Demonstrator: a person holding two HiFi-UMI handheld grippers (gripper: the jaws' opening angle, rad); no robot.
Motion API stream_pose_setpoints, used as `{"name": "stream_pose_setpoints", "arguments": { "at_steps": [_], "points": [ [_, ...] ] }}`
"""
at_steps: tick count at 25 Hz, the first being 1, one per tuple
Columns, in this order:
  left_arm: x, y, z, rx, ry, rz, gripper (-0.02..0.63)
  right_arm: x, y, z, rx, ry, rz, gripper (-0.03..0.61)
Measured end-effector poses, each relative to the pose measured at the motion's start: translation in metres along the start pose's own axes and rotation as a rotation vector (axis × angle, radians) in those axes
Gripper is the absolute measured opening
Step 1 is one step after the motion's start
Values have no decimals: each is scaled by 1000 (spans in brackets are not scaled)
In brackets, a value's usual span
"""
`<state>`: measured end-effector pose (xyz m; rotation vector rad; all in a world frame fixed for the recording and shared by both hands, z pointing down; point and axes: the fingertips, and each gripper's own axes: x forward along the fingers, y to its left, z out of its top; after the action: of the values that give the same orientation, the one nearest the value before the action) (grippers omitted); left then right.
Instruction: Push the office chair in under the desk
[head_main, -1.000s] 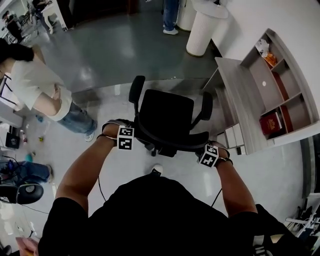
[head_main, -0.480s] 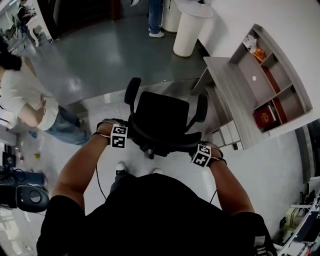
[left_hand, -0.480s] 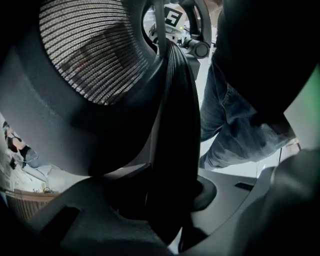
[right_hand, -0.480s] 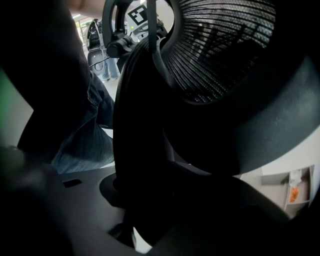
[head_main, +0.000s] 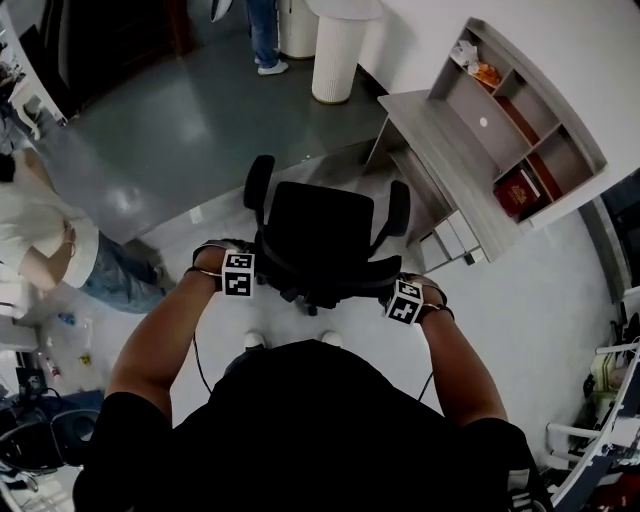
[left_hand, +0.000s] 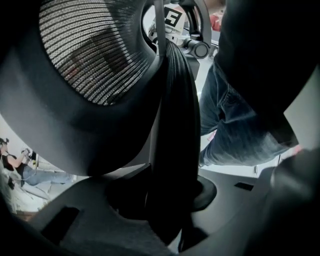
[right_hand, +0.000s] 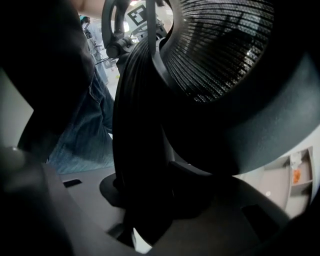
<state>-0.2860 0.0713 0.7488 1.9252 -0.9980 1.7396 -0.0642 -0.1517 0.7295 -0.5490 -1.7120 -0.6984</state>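
Note:
The black office chair (head_main: 322, 232) stands on the pale floor, its seat facing the grey desk (head_main: 432, 140) at the upper right. Its mesh backrest (left_hand: 95, 55) is nearest me. My left gripper (head_main: 240, 272) is shut on the backrest's left rim (left_hand: 172, 140), which runs up between the jaws. My right gripper (head_main: 404, 300) is shut on the right rim (right_hand: 137, 140) in the same way. The left gripper (left_hand: 165, 215) and right gripper (right_hand: 145, 210) each look across the backrest at the other's marker cube. My jeans show behind the chair.
A shelf unit (head_main: 520, 110) with a red book (head_main: 517, 190) stands on the desk, and drawers (head_main: 450, 240) sit below the desktop. A white fluted column (head_main: 335, 60) and a person's legs (head_main: 262, 40) are far ahead. Another person (head_main: 45, 250) bends at the left. A metal rack (head_main: 600, 420) is at the right.
The chair has rolled on with both grippers on its backrest. In the head view the desk, the column and the person at the left have slid up and left. Both grips are unchanged.

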Motion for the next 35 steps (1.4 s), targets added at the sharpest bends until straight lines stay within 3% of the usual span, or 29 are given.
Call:
{"name": "stream_pose_setpoints", "arguments": {
  "at_steps": [35],
  "points": [
    [2,68,-63,275,-50,-56,138,10,19,75,289,34,-75,169]
  ]
}}
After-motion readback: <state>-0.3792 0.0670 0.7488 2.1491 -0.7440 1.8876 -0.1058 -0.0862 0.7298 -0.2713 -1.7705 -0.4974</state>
